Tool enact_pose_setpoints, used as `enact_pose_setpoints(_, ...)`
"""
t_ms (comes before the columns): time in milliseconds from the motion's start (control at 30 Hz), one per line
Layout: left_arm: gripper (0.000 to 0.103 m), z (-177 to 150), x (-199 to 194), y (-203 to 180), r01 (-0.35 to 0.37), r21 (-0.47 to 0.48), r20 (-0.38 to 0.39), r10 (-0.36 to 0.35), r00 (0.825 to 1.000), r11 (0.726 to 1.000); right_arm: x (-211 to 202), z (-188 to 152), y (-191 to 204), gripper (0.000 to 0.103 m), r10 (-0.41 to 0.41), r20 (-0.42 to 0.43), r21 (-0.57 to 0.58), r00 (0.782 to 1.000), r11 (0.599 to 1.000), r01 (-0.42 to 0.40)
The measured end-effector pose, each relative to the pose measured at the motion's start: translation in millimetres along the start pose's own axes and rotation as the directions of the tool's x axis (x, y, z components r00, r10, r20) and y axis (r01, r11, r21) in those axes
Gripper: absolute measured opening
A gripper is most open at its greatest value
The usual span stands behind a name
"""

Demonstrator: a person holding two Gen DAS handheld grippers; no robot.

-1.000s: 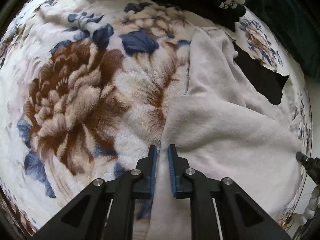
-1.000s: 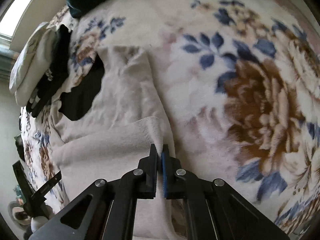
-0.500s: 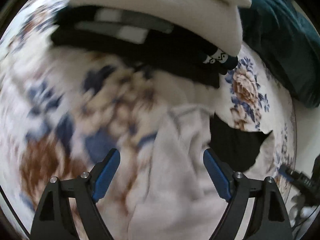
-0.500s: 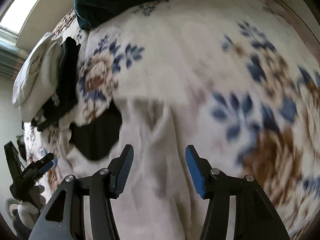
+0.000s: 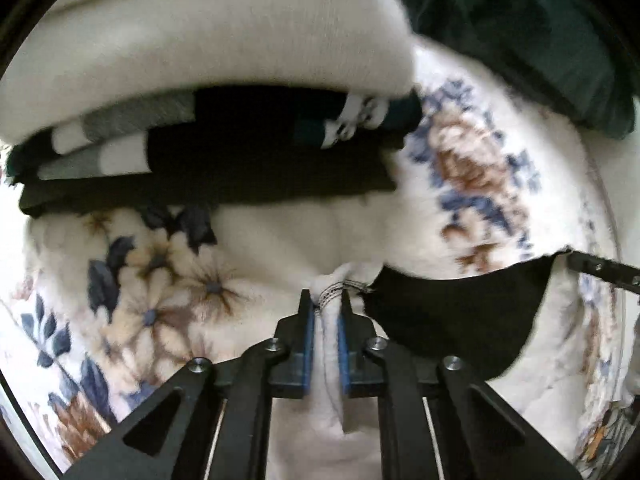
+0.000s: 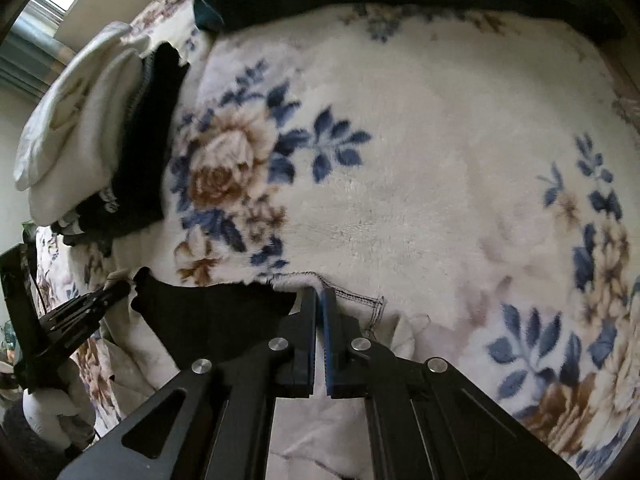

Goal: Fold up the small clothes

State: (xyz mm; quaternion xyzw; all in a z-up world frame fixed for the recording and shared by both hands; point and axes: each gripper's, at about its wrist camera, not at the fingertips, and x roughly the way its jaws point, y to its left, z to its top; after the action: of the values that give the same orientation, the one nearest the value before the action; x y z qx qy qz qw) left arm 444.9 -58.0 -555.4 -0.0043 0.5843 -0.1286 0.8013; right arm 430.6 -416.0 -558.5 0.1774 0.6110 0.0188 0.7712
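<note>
Spread across the bed is a plush floral blanket (image 6: 400, 128), on which the work is being done. At its far side a stack of folded clothes (image 5: 208, 132) is seen, dark pieces below and a pale one on top, with a dark green cushion (image 5: 540, 40) beyond it.

Between the stack and both grippers lies a cream fleece garment (image 5: 328, 420), its dark lining (image 5: 452, 316) exposed at the neck opening. The stitched top edge of the garment is held at two points. The left gripper (image 5: 325, 312) is closed on a bunched corner of that edge, to the left of the dark lining. The right gripper (image 6: 319, 304) is pinched nearly shut on the stitched hem (image 6: 352, 298) on the other side of the lining; cloth is presumed to be caught there, since the hem runs straight into the narrow gap. In the right wrist view the left gripper (image 6: 114, 292) is seen at the far end of the dark lining.

The held edge is therefore stretched crosswise between the two grippers, and the body of the garment trails back from it toward the person. A fold is judged to depend on this: the edge would be carried back over the trailing cloth, both ends kept level so that no skew is introduced. Neither gripper is nearer; the load is shared.
</note>
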Motion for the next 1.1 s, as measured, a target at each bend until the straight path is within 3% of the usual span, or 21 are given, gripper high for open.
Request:
enact_pose_setpoints(167,0.007,-24,-74,3,0.066,-0.043,0.130,-0.060,0.990,0.997,-54,-27,-2,0.003,0.052,0.093,0.031,0.994,0.998,-0.056)
enact_pose_setpoints(333,0.007,-67,-139,-3,0.106,-0.095,0.197,-0.086,0.977,0.990,-109,-90,1,0.003,0.108,0.132,0.041,0.985,0.993,-0.115)
enact_pose_setpoints(467,0.007,-125,-151,-1,0.125,-0.171,0.128,-0.104,0.986,0.977,-127,-157,1,0.003,0.119,0.084,0.045,0.989,0.991,-0.123)
enact_pose_setpoints(600,0.008,-181,-121,4,0.081,-0.252,0.000,-0.084,0.996,0.964,-116,-221,-7,0.003,0.110,-0.022,0.063,0.994,0.992,-0.109)
enact_pose_setpoints(700,0.008,-209,-103,11,0.086,-0.282,-0.043,-0.103,0.994,0.955,-100,-253,-14,0.003,0.090,-0.096,0.060,0.991,0.995,-0.084)
enact_pose_setpoints(800,0.015,-223,-89,19,0.116,-0.313,-0.085,-0.149,0.985,0.943,-79,-272,-22,0.004,0.097,-0.209,0.060,0.973,0.994,-0.087)
enact_pose_setpoints(900,0.043,-234,-99,29,0.157,-0.391,-0.073,-0.201,0.977,0.907,-72,-281,-31,0.007,0.116,-0.300,0.093,0.947,0.991,-0.092)
enact_pose_setpoints(933,0.059,-238,-107,31,0.170,-0.407,-0.055,-0.210,0.976,0.897,-74,-282,-35,0.017,0.123,-0.301,0.112,0.946,0.989,-0.093)
enact_pose_setpoints(967,0.066,-244,-113,34,0.198,-0.426,-0.028,-0.232,0.972,0.883,-79,-283,-40,0.025,0.144,-0.288,0.141,0.947,0.984,-0.107)
enact_pose_setpoints(1000,0.066,-249,-120,38,0.212,-0.451,-0.008,-0.241,0.970,0.867,-87,-281,-48,0.041,0.160,-0.261,0.182,0.952,0.977,-0.114)
enact_pose_setpoints(1033,0.066,-252,-124,43,0.214,-0.481,0.005,-0.241,0.971,0.850,-92,-280,-55,0.051,0.176,-0.236,0.222,0.956,0.967,-0.123)
enact_pose_setpoints(1100,0.066,-251,-127,52,0.221,-0.544,0.019,-0.251,0.968,0.809,-102,-274,-72,0.052,0.240,-0.167,0.335,0.956,0.926,-0.174)
